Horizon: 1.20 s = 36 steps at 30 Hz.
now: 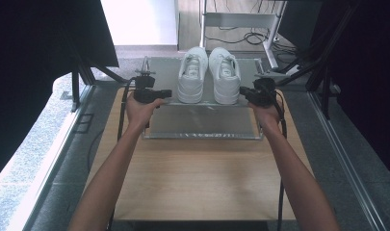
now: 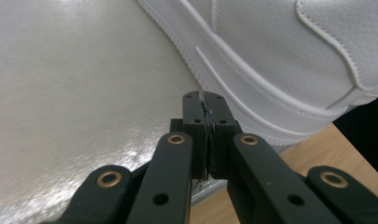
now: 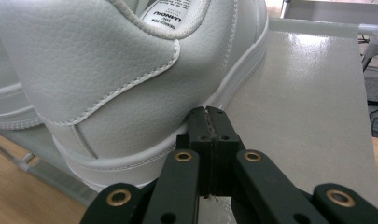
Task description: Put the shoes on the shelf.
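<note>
My left gripper (image 2: 206, 100) and right gripper (image 3: 207, 114) have jaws pressed together, empty; the stiff, light shoes (image 1: 209, 72), upper centre, I would grasp at the heel collar.

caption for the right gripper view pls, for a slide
Right gripper, jaws shut, at the heel of a white leather sneaker standing on a grey mat.

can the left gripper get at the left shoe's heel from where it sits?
Probably yes. The left gripper sits right beside the left shoe with nothing between them, but its jaws are shut, so they would have to open first.
</note>
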{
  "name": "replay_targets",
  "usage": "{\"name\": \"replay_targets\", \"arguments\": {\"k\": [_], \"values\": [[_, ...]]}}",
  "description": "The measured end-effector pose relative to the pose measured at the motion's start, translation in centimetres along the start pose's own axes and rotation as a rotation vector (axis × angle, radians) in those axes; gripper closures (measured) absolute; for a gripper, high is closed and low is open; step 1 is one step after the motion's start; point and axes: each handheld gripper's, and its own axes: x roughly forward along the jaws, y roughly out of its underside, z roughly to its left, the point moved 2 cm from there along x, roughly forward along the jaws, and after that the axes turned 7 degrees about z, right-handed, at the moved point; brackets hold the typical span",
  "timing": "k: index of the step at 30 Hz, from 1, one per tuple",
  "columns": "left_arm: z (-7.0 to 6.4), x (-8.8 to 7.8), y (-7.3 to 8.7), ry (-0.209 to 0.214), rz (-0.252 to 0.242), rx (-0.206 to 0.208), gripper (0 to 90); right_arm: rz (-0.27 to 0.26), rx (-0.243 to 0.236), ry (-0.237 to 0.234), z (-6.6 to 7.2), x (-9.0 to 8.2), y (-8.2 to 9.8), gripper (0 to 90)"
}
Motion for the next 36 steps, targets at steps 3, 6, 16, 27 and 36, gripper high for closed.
{"name": "replay_targets", "arguments": {"k": [3, 6, 16, 27, 36], "values": [[-0.5, 0.4, -0.2, 0.020, -0.002, -0.001, 89.0, 0.006, 0.001, 0.006, 0.0, 0.0, 0.0, 90.0], [-1.2, 1.0, -0.4, 0.025, 0.004, 0.007, 89.5, 0.004, -0.005, 0.020, 0.2, 0.0, 0.0, 90.0], [-1.2, 1.0, -0.5, 0.046, 0.002, -0.022, 90.0, -0.005, 0.004, 0.001, 0.2, 0.1, 0.0, 90.0], [-2.7, 2.0, -0.7, 0.056, 0.015, -0.014, 90.0, 0.005, -0.022, -0.025, 1.6, 0.5, -0.2, 90.0], [-2.4, 2.1, -0.5, 0.081, 0.008, -0.024, 89.9, -0.004, -0.002, -0.041, 1.4, 0.5, 0.0, 90.0]]}}
